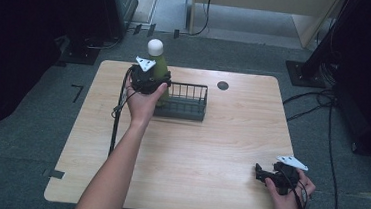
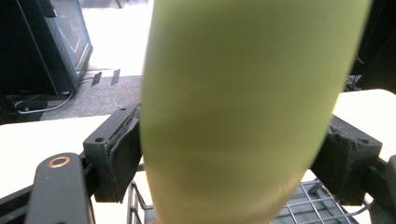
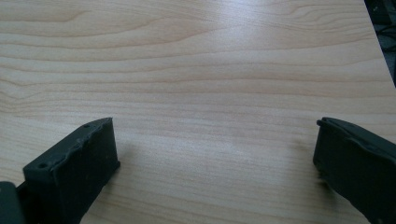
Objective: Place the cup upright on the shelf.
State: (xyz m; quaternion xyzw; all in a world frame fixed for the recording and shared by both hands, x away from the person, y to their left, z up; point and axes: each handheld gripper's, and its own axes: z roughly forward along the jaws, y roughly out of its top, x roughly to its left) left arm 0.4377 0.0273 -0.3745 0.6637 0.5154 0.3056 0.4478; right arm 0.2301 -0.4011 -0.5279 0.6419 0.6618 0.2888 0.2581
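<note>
Matt green bottle [image 2: 233,116], dark wire-metal basket [image 1: 186,102], smooth pale wood-grain table [image 3: 196,70].

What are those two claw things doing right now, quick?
Left gripper: closed on the green bottle, at the wire basket.
Right gripper: open, holding nothing, low over the table.

Pale green bottle [image 1: 162,67] with a rounded white cap [image 1: 155,46], upright, its base inside the left end of a dark wire basket [image 1: 188,107] standing on the far half of the wooden surface [image 1: 194,155].
</note>
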